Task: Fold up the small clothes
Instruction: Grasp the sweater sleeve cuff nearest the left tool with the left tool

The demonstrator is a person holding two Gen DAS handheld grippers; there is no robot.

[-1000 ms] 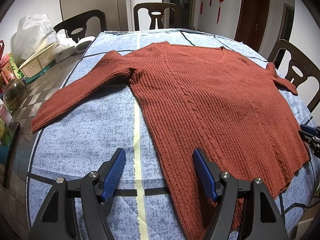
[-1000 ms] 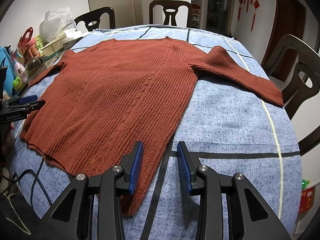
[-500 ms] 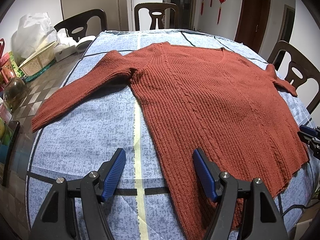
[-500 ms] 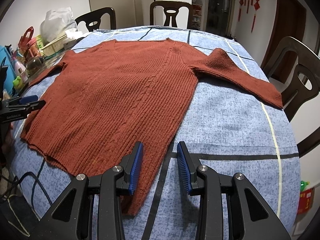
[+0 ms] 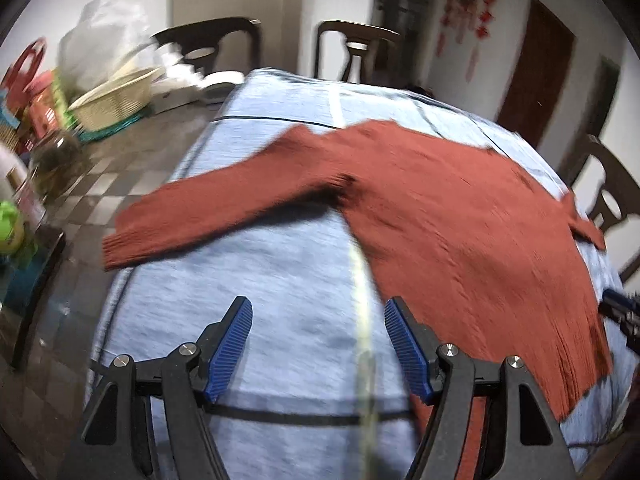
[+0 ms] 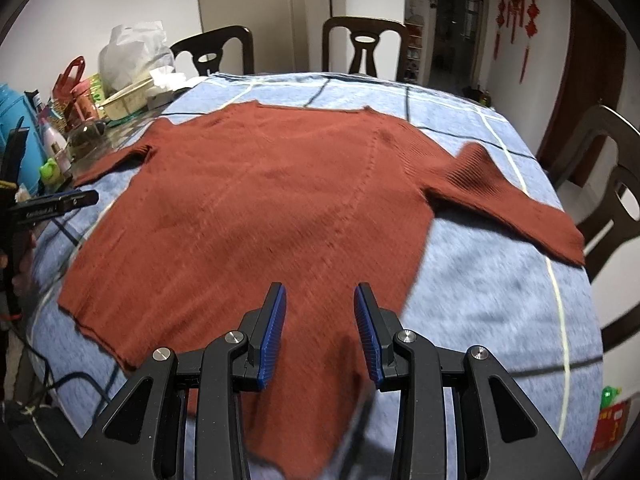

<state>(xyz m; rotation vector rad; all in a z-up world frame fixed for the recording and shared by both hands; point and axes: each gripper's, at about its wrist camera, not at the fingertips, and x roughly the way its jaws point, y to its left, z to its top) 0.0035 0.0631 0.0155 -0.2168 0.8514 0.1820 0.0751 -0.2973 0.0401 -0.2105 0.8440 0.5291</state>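
**Soft red sweater, ready to fold**

I see the red sweater lying flat on the surface, which has a blue cloth on it. Both sleeves stick out to the sides. My left hand-held gripper is spread wide and holds nothing; it hangs over the blue cloth, just beside the sweater's bottom edge. My right hand-held gripper is spread too, empty, above the bottom edge. I think the sweater is soft, floppy and light. It will sag if I lift it. I would pinch a sleeve cuff or a bottom corner.
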